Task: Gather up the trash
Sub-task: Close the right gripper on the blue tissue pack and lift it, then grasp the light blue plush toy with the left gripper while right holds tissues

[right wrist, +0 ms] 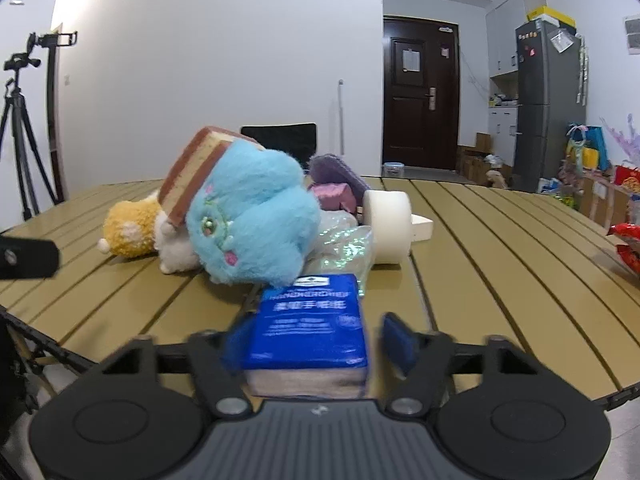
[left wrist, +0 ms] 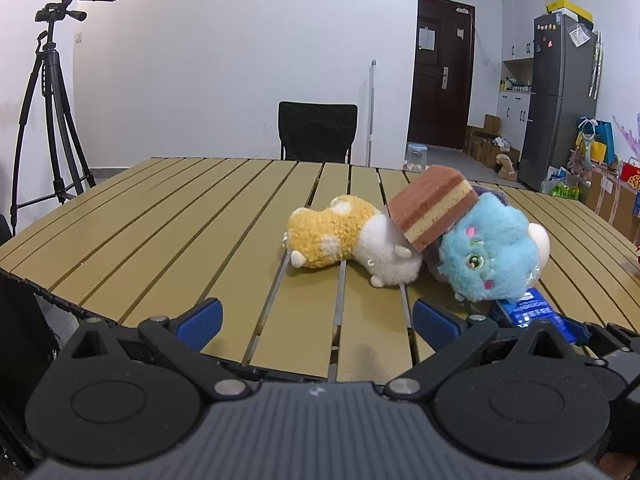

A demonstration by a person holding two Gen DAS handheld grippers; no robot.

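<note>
A blue tissue pack (right wrist: 308, 320) lies at the near edge of the slatted table (right wrist: 500, 264), between the fingers of my right gripper (right wrist: 316, 340). The left pad is against the pack's side. A gap shows between the right pad and the pack, so the gripper is open. The pack (left wrist: 536, 312) also shows at the right of the left wrist view. My left gripper (left wrist: 318, 320) is open and empty, a little short of an orange and white plush (left wrist: 332, 236). A crumpled iridescent wrapper (right wrist: 344, 248) lies behind the pack.
A blue plush (right wrist: 252, 216) leans on a cake-shaped sponge (right wrist: 192, 176) just beyond the pack. A white roll (right wrist: 388, 224), a pink block (right wrist: 334, 196) and a purple item (right wrist: 332, 172) sit behind. A red snack bag (right wrist: 628, 244) lies far right. A black chair (left wrist: 316, 132) stands beyond the table.
</note>
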